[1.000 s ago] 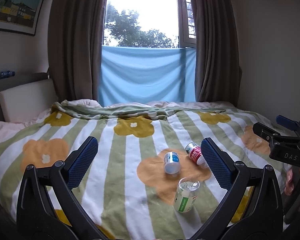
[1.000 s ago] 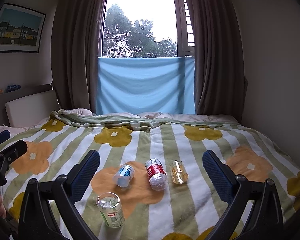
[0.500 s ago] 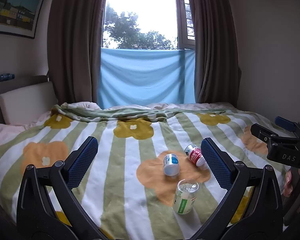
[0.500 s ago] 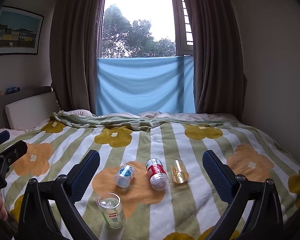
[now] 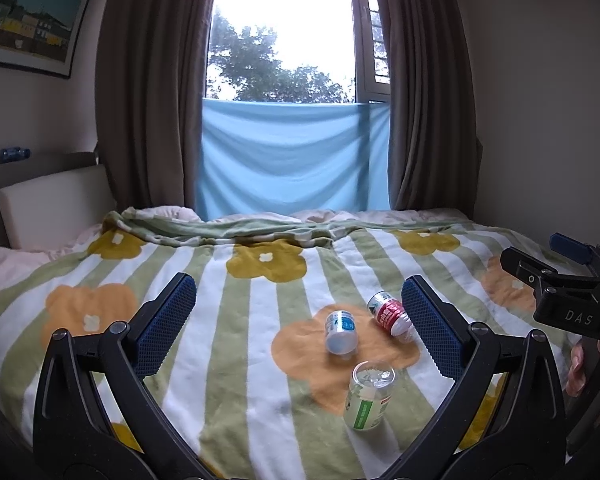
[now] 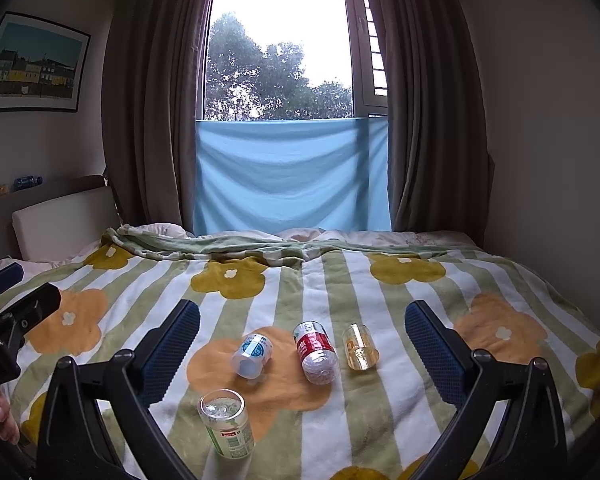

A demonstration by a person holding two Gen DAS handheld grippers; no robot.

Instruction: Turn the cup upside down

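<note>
Four cups rest on the bed's flowered blanket. The green-label cup stands nearly upright, mouth up, nearer the camera than the orange flower, where the blue-label cup and red-label cup lie on their sides, bases toward the window; the amber cup lies just right. Left tongs and right tongs both gape, holding nothing.

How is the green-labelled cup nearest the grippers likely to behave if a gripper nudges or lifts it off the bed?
The green-labelled cup looks like thin clear plastic and seems empty, so probably light and easily squashed. It stands tilted on the soft blanket, so a nudge would likely tip it. Once down, its round wall may let it roll.
</note>
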